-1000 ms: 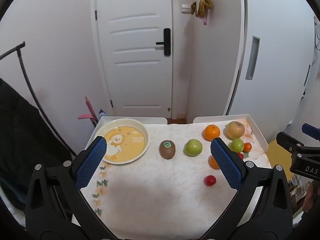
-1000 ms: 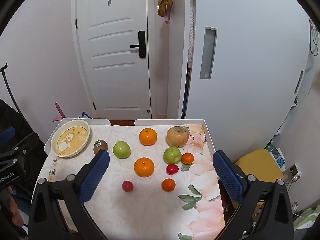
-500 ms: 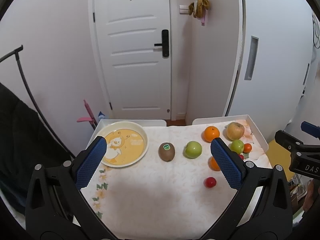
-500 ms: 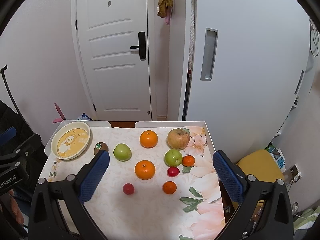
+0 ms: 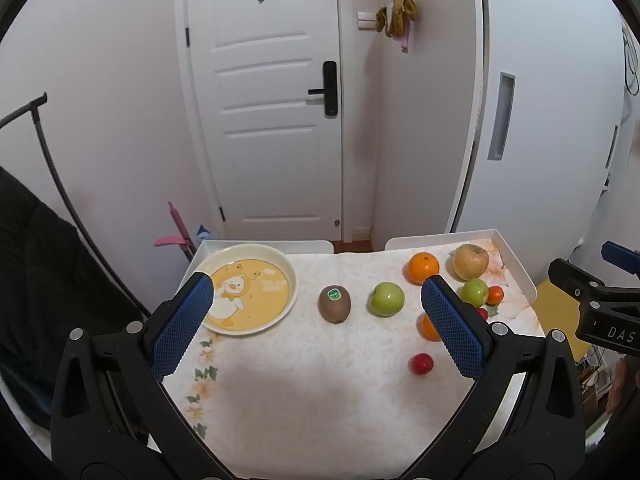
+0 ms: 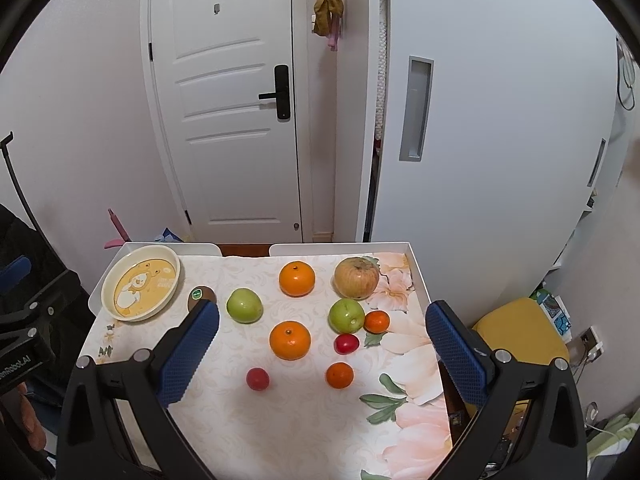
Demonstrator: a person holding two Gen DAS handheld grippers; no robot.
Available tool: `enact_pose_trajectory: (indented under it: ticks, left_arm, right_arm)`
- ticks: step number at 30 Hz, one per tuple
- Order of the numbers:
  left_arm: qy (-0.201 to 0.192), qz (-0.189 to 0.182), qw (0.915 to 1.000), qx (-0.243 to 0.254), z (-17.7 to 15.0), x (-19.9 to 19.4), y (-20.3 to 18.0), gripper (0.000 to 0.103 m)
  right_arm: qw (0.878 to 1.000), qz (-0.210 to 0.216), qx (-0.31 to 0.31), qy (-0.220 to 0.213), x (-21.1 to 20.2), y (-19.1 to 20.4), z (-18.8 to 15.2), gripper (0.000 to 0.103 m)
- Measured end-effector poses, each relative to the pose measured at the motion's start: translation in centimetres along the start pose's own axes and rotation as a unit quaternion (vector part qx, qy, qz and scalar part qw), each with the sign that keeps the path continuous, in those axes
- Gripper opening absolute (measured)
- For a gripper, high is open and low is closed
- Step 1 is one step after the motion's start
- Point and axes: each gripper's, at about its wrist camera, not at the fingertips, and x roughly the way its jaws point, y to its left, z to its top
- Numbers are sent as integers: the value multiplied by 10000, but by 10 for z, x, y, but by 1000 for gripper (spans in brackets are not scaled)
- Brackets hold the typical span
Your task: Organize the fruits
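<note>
A yellow duck plate [image 5: 248, 286] [image 6: 140, 282] sits empty at the table's far left. A kiwi [image 5: 334, 304] [image 6: 201, 295], two green apples [image 5: 386, 299] [image 6: 346, 314], two oranges [image 6: 296, 278] [image 6: 290, 340], a yellowish apple [image 6: 356, 278], small tangerines [image 6: 339, 375] and small red fruits [image 6: 257, 378] [image 6: 345, 343] lie spread on the cloth. My left gripper [image 5: 320, 328] is open and empty above the table's front left. My right gripper [image 6: 322, 354] is open and empty above the front middle.
The table has a raised white rim [image 6: 418, 276] and a floral cloth [image 6: 404, 432]. A white door [image 5: 276, 120] and wall stand behind. A yellow stool [image 6: 520, 336] is at the right, dark fabric [image 5: 36, 280] at the left.
Both grippers have drifted slightly back and up, so the table sits a little lower in each view. No fruit has moved.
</note>
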Motion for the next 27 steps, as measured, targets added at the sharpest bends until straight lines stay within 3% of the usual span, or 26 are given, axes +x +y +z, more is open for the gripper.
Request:
enact_pose_trajectory:
  ticks: [27]
  left_arm:
    - [-81, -61, 9999, -18, -4, -9, 3, 103]
  right_arm:
    - [10000, 37, 13, -13, -4, 2, -1, 103]
